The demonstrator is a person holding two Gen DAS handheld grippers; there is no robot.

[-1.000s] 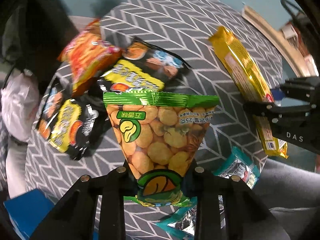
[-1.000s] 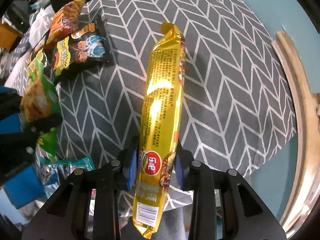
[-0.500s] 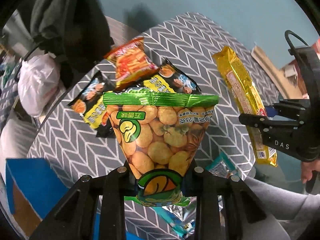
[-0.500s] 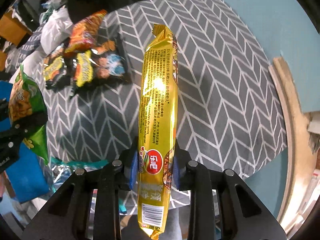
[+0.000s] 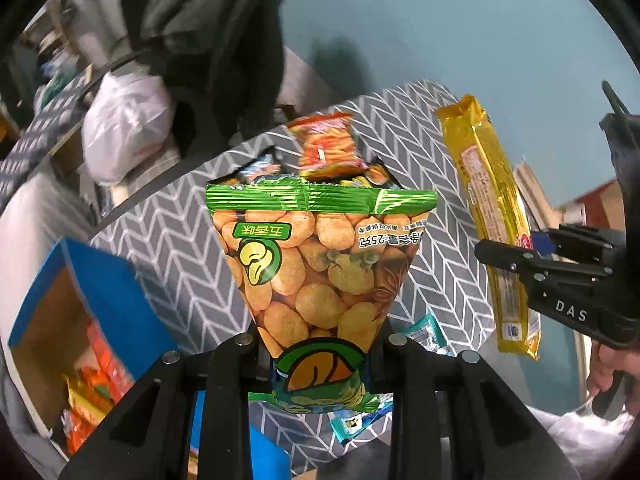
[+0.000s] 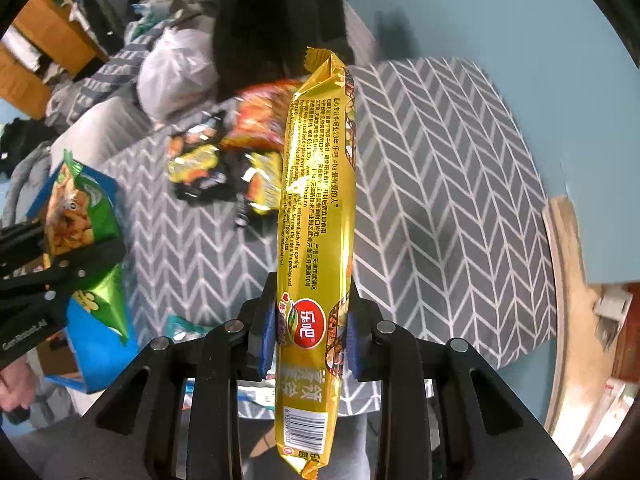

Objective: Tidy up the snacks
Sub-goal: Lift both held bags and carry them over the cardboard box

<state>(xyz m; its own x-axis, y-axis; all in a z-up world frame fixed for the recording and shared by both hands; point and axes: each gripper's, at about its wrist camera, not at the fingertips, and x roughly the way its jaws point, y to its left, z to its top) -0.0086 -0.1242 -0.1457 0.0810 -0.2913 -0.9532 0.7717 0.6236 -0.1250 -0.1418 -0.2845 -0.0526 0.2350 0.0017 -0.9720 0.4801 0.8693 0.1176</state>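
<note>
A: Starting at the left, what sits there?

B: A blue box point(image 5: 108, 304) with orange and yellow packets inside, beside the table with the grey chevron cloth point(image 5: 180, 248).

A: And the left gripper point(image 5: 320, 354)?

B: Its jaws are clamped tight on the lower part of a green peanut bag point(image 5: 316, 264), which hangs clear above the cloth with the crimped top edge farthest from the camera.

A: What lies behind that bag?

B: An orange snack packet point(image 5: 326, 146) and black-and-yellow packets point(image 6: 212, 172) in a loose pile on the cloth. Small teal sachets point(image 5: 424, 330) lie near the table's closer edge.

A: Further right?

B: The right gripper point(image 6: 308, 338) pinches a long gold biscuit pack point(image 6: 316, 208) between its blue pads point(image 6: 267, 334), gripping near the barcode end. The pack is off the table, with most of its length reaching out past the fingers over the cloth.

A: Any hand visible?

B: Part of one at the right gripper's handle point(image 5: 608, 364).
</note>
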